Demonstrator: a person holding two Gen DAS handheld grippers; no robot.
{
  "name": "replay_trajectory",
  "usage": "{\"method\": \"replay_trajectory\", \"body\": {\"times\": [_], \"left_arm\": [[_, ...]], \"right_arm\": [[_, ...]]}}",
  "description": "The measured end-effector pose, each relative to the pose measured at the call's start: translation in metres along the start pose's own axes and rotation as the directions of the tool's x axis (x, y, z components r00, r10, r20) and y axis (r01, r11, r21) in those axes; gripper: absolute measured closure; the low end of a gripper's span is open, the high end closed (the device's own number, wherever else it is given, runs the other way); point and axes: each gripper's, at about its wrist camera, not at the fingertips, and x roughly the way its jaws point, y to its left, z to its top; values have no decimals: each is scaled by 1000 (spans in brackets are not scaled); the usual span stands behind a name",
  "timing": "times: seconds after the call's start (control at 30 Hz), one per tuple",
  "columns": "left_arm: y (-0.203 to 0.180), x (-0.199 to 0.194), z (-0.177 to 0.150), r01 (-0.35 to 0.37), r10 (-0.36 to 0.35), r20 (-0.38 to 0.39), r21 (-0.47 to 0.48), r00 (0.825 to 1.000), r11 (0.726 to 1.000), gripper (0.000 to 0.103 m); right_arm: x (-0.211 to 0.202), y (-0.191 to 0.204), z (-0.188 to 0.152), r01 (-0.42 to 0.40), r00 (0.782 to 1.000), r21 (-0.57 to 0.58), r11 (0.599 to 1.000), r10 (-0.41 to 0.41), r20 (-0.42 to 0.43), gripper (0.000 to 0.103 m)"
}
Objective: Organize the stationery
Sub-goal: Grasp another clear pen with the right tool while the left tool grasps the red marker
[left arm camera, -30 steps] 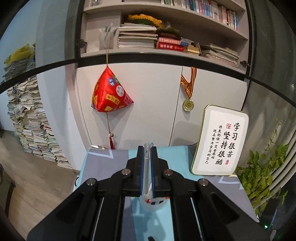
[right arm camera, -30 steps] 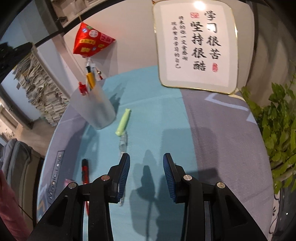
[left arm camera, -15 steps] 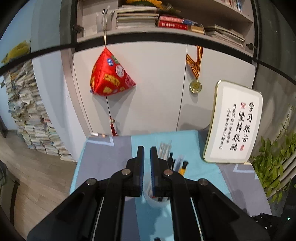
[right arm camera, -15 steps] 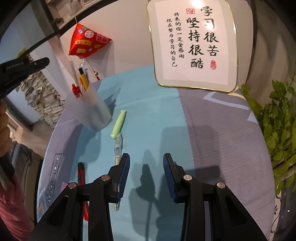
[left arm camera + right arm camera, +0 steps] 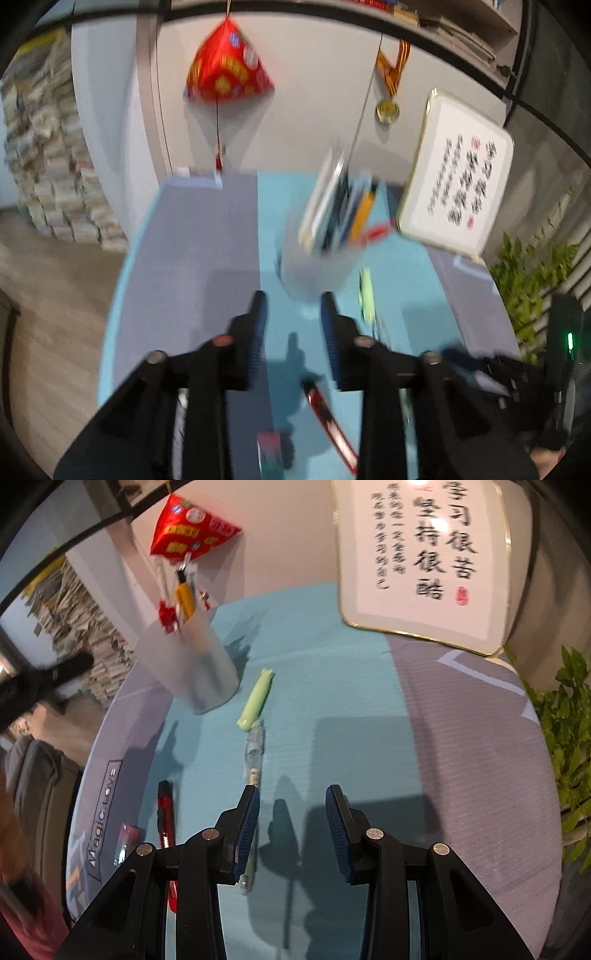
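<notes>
"Magic.LOVE" on tablecloth (image 5: 107, 812)

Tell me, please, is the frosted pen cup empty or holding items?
Holding items: several pens stick up out of the frosted pen cup, which stands upright on the table.

Both views ride on hand-held grippers and look steeply down along their fingers, close above a table (image 5: 461, 746) covered in teal and grey cloth. The left wrist view faces the white cabinet doors (image 5: 303, 110) behind the table, strongly blurred; the right wrist view sits further right, tilted toward the framed calligraphy board (image 5: 424, 561). Both share the frosted pen cup (image 5: 314, 266) (image 5: 192, 664), the green pen (image 5: 256, 699) (image 5: 366, 291), the red utility knife (image 5: 328, 421) (image 5: 165, 812), that board (image 5: 458, 188) and the red hanging ornament (image 5: 227, 68) (image 5: 192, 528).
</notes>
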Motion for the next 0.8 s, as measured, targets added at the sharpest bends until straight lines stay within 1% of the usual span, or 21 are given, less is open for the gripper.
{"method": "replay_trajectory", "body": {"times": [0.07,0.23,0.37,0.4,0.53,0.57,0.6,0.63,0.67,0.73,0.8], "left_arm": [[1,3,-15,2,-2,-30,-4,1000,1000,73],[15,9,-45,26,-31,-102,-51,994,998,73],[23,9,-56,12,-19,-121,-61,992,998,72],[23,10,-58,18,-26,-130,-63,991,998,70],[14,13,-61,39,-44,-142,-42,989,998,69],[12,13,-62,47,-52,-145,-36,988,998,69],[8,14,-63,56,-60,-150,-31,987,998,63],[3,16,-64,65,-67,-156,-23,985,998,54],[-1,17,-65,68,-69,-160,-15,985,998,50],[-10,20,-66,62,-59,-158,11,986,998,48],[-18,23,-66,50,-43,-160,37,986,998,48]], "right_arm": [[8,9,5,6,1000,-27,1000,-6,-17,65],[35,28,21,76,995,-89,993,-81,-55,65],[53,36,30,109,989,-107,988,-119,-89,65],[55,37,32,115,988,-109,987,-125,-90,65],[60,46,36,166,981,-129,978,-177,-80,65],[59,47,36,180,979,-135,974,-191,-76,82],[58,48,34,171,980,-138,976,-183,-80,86],[56,49,34,157,982,-129,979,-168,-84,86],[52,47,32,135,986,-112,984,-145,-85,86],[36,41,29,94,994,-70,993,-98,-57,86],[14,36,25,66,998,-46,997,-66,-9,86]]}}
